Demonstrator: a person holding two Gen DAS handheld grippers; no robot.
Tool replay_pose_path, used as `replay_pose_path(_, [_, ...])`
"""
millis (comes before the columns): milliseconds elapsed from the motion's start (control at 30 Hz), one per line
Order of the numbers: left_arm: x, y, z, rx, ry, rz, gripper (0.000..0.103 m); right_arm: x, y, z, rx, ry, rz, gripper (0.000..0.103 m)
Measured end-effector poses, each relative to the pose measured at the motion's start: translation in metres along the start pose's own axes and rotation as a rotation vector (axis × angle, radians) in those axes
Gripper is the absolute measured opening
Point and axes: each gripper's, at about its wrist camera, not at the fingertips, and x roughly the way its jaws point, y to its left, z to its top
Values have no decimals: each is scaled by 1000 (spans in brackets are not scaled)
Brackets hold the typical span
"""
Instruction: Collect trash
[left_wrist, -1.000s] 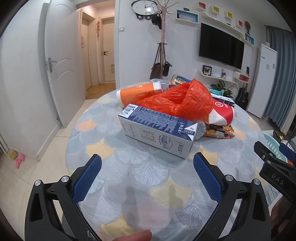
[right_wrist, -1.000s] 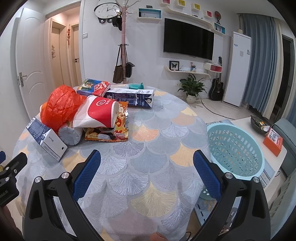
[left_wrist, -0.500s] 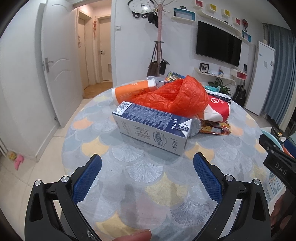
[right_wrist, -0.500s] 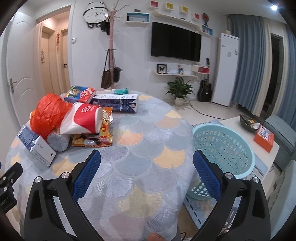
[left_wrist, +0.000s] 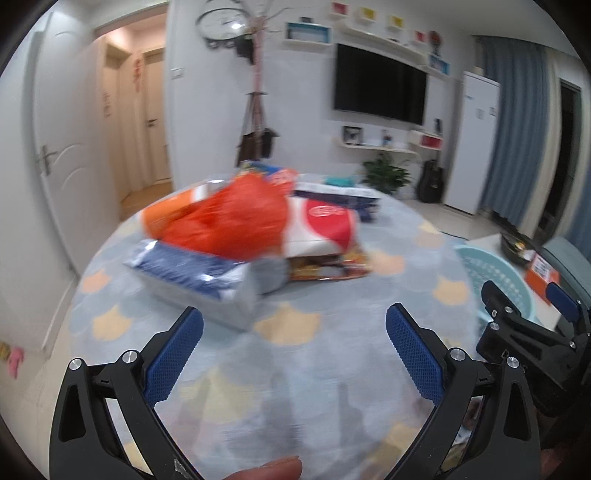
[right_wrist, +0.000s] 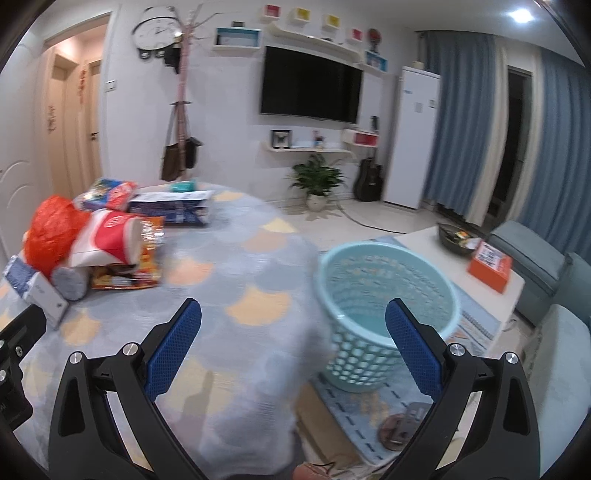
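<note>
A heap of trash lies on the round table (left_wrist: 332, 369): a blue-and-white milk carton (left_wrist: 192, 273) nearest me, an orange plastic bag (left_wrist: 229, 218), a red-and-white paper cup (left_wrist: 325, 229), a snack wrapper (left_wrist: 325, 266) and an orange bottle (left_wrist: 173, 206). My left gripper (left_wrist: 293, 354) hangs open above the cloth, short of the carton. My right gripper (right_wrist: 293, 350) is open too, over the table's right edge, with the light-blue basket (right_wrist: 384, 288) on the floor just beyond. The same heap shows in the right wrist view, with the cup (right_wrist: 110, 236) and the bag (right_wrist: 51, 229).
A second dark-blue carton (right_wrist: 173, 210) and a colourful packet (right_wrist: 107, 192) lie at the table's far side. A low white table (right_wrist: 461, 266) with an orange box (right_wrist: 489, 262) stands right of the basket. A grey sofa (right_wrist: 535, 258) is further right.
Both grippers have pulled back and swung right. The trash heap now sits further off and to the left; the basket has come closer and more central in the right wrist view.
</note>
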Motion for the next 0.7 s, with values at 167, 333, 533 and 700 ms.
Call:
replay_pose_path(167, [3,-27,0,38,0,-56,96,-2,-40,-6,38,10,-83,95])
replay_pose_path(333, [4,-45,-1,66,-3,-80,96,-5,-61,-11,54,19,-126,95])
replay_pose_path(533, [1,-56,-1,89,-11,-85,96,-13,-73,-14,56,7,-148,95])
replay_pose_path(700, [-3,-62,-3,104,-15,-85,96,-19,-83,-17,72,10,-149,95])
